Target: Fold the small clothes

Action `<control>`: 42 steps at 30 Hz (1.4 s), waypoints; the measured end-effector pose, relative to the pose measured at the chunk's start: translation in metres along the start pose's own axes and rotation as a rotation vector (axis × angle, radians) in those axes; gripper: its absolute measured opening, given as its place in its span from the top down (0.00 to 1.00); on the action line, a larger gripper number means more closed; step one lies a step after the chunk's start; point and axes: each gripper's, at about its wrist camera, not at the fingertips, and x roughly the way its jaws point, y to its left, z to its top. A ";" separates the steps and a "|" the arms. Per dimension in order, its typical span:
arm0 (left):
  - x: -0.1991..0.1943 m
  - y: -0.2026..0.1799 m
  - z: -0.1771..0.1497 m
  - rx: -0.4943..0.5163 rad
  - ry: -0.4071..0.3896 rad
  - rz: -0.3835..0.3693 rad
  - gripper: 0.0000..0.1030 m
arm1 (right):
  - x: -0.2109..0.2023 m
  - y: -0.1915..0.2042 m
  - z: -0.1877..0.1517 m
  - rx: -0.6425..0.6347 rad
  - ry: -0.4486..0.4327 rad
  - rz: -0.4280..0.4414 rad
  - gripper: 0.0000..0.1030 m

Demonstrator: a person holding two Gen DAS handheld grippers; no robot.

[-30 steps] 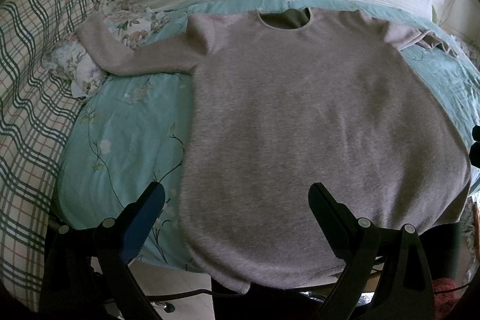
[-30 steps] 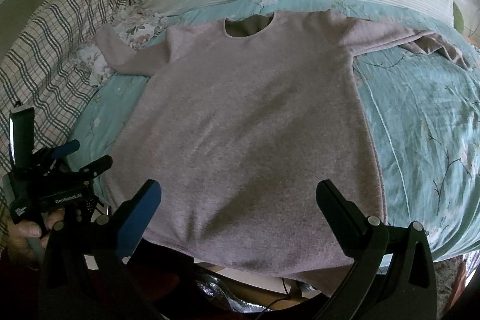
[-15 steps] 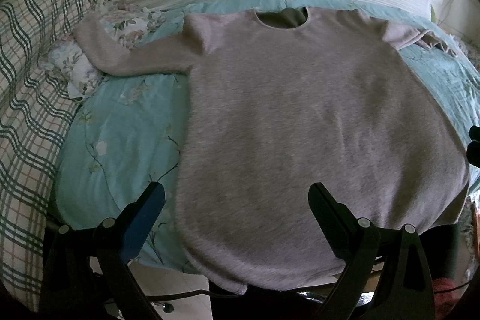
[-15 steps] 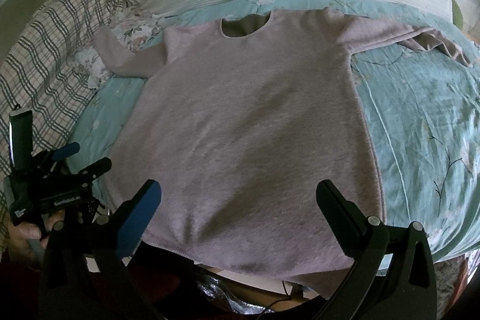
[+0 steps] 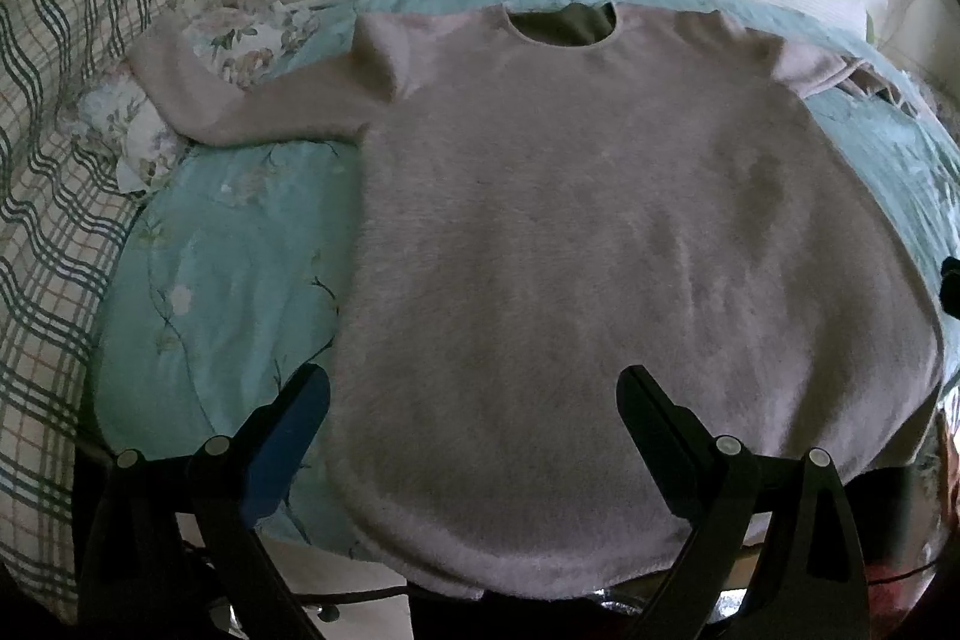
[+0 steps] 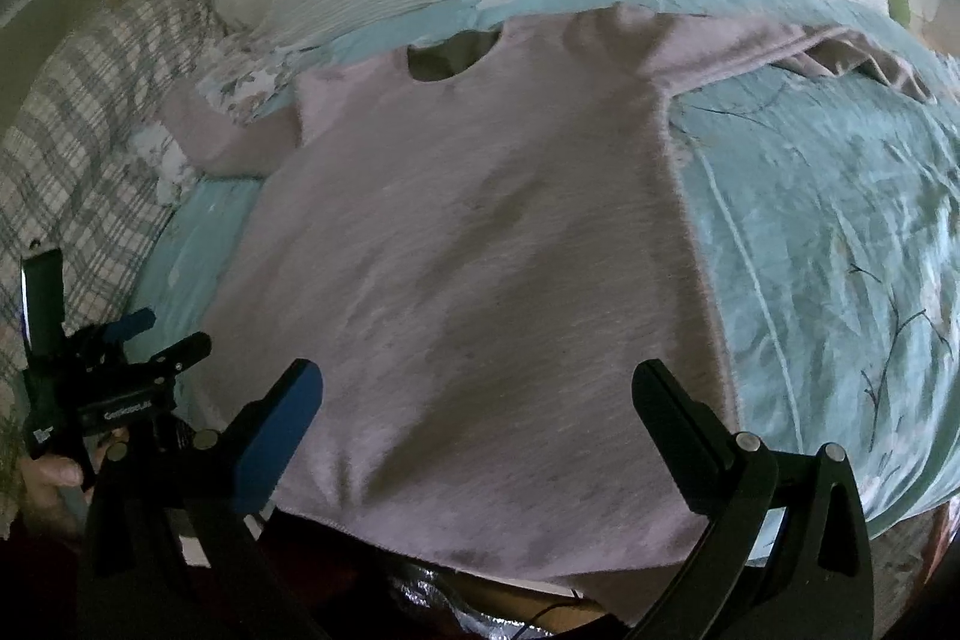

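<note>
Fingers of both grippers, left [image 5: 474,400] and right [image 6: 477,394], were spread and empty above the flat sweater [image 5: 600,250]; folding seemingly unstarted, a sleeve [image 5: 258,112] likely needing pinching next.

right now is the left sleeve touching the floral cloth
Touching. In the left wrist view the sleeve lies across the floral cloth, overlapping it with no gap.
</note>
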 end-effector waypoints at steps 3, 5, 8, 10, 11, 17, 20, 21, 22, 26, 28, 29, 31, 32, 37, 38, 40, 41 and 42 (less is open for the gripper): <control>0.007 0.002 0.007 -0.013 0.007 0.000 0.06 | 0.001 -0.018 0.006 0.038 -0.018 -0.002 0.00; 0.011 0.004 0.011 -0.019 0.013 -0.001 0.06 | -0.001 -0.035 0.012 0.066 -0.031 -0.010 0.00; 0.018 0.005 0.017 -0.027 0.016 -0.003 0.06 | 0.001 -0.058 0.020 0.139 -0.026 -0.003 0.00; 0.022 0.003 0.019 -0.015 0.022 0.008 0.06 | -0.003 -0.077 0.029 0.167 -0.044 -0.028 0.00; 0.024 0.002 0.020 -0.012 0.028 0.007 0.06 | -0.004 -0.087 0.035 0.183 -0.052 -0.041 0.00; 0.042 -0.009 0.026 0.009 0.080 0.003 0.06 | -0.013 -0.165 0.087 0.290 -0.158 -0.117 0.00; 0.053 -0.014 0.027 0.039 0.122 0.025 0.06 | -0.011 -0.207 0.122 0.342 -0.205 -0.176 0.00; 0.056 -0.016 0.028 0.041 0.130 0.025 0.06 | -0.010 -0.224 0.135 0.365 -0.223 -0.191 0.00; 0.059 -0.018 0.030 0.035 0.130 0.018 0.06 | -0.007 -0.240 0.147 0.391 -0.240 -0.205 0.01; 0.074 -0.023 0.037 0.058 0.165 0.026 0.06 | 0.006 -0.299 0.194 0.475 -0.277 -0.260 0.01; 0.081 -0.025 0.044 0.051 0.162 0.017 0.06 | 0.015 -0.328 0.217 0.527 -0.284 -0.288 0.01; 0.084 -0.026 0.047 0.046 0.158 0.012 0.06 | 0.017 -0.340 0.226 0.550 -0.294 -0.294 0.01; 0.090 -0.029 0.055 0.040 0.155 0.009 0.06 | 0.025 -0.364 0.245 0.599 -0.304 -0.312 0.01; 0.093 -0.031 0.058 0.038 0.157 0.005 0.06 | 0.031 -0.373 0.253 0.618 -0.299 -0.326 0.01; 0.109 -0.038 0.068 0.032 0.170 -0.018 0.06 | 0.063 -0.419 0.280 0.714 -0.195 -0.438 0.03; 0.112 -0.041 0.068 0.032 0.179 -0.022 0.06 | 0.073 -0.426 0.283 0.721 -0.151 -0.463 0.03; 0.119 -0.045 0.069 0.032 0.202 -0.036 0.06 | 0.091 -0.438 0.281 0.729 -0.067 -0.494 0.09; 0.121 -0.047 0.069 0.036 0.205 -0.036 0.06 | 0.096 -0.440 0.280 0.712 -0.043 -0.529 0.17; 0.124 -0.048 0.070 0.040 0.209 -0.037 0.06 | 0.097 -0.438 0.281 0.680 -0.043 -0.564 0.21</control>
